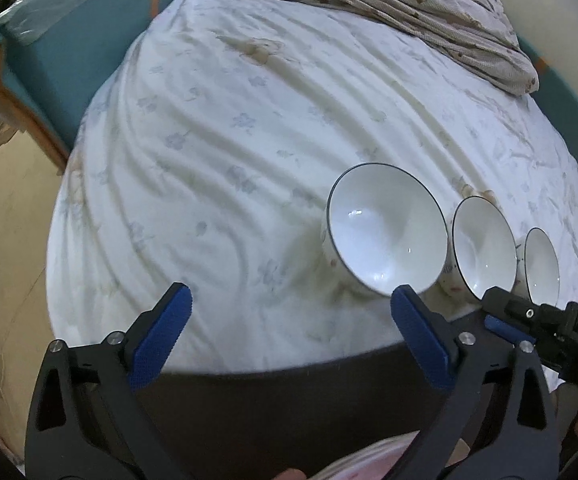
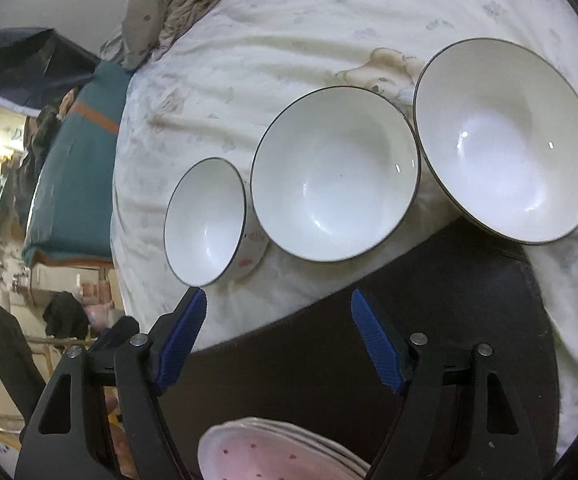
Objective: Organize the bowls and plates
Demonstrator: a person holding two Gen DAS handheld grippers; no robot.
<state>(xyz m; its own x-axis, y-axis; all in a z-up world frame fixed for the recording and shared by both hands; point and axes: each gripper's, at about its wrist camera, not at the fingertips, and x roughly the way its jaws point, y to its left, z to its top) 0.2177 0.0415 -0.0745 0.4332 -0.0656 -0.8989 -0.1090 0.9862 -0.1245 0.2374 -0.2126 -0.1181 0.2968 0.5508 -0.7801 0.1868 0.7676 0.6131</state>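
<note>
White porcelain bowls are lined up on the bedsheet (image 2: 289, 40): a small bowl (image 2: 205, 224), a medium bowl (image 2: 335, 174) and a large bowl (image 2: 505, 140). Pink-spotted plates (image 2: 273, 452) are stacked on the near dark mat (image 2: 469, 300). Both the left gripper (image 1: 291, 308) and the right gripper (image 2: 279, 312) are spread apart, with nothing grasped.

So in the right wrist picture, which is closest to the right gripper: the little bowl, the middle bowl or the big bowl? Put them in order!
From the right gripper:
1. Little bowl, just above its left finger.
2. Middle bowl, centre.
3. Big bowl, far right.
</note>
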